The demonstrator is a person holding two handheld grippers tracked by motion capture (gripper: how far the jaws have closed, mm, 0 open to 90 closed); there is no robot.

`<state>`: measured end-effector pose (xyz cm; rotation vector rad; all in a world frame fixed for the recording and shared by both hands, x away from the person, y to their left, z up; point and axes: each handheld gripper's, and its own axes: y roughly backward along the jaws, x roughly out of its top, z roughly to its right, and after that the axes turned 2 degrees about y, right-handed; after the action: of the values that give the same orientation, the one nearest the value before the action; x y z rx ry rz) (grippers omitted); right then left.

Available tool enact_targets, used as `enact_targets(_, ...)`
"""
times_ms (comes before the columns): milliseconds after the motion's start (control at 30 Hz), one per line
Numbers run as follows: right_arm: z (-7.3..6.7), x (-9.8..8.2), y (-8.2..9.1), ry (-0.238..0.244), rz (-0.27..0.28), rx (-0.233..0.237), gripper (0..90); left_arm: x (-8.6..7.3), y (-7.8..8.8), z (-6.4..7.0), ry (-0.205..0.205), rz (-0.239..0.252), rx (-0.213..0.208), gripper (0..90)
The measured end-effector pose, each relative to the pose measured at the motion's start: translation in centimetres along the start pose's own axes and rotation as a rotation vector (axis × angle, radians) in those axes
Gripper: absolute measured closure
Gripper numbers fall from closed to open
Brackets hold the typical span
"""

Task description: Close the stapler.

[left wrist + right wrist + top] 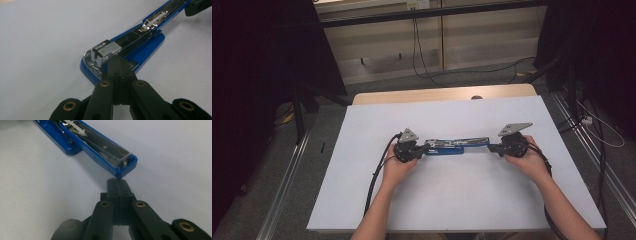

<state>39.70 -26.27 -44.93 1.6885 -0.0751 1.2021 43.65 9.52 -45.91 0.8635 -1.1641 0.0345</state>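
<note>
A blue stapler (457,145) lies swung open in a long line on the white table top (452,200), between my two grippers. In the left gripper view its base end (140,47) shows a block of staples (110,48) in the metal channel. My left gripper (119,61) is shut, jaws pressed together, tips against that end of the stapler (427,148). My right gripper (117,182) is also shut with nothing between its jaws. Its tips sit just at the blue tip of the stapler's other arm (105,150), at the right end in the high view (490,146).
A strip of bare wood (437,94) runs along the table's far edge. Cables (422,60) trail over the floor beyond it, and dark curtains (262,60) hang at both sides. Metal rails (287,175) run along the floor left and right of the table.
</note>
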Motion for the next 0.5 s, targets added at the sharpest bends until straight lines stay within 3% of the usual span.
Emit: enact_targets(500,-0.45,0.85,-0.03,0.015,0.064,0.014,90.0,0.0,0.0,0.02,-0.007,0.002,0.004,90.0)
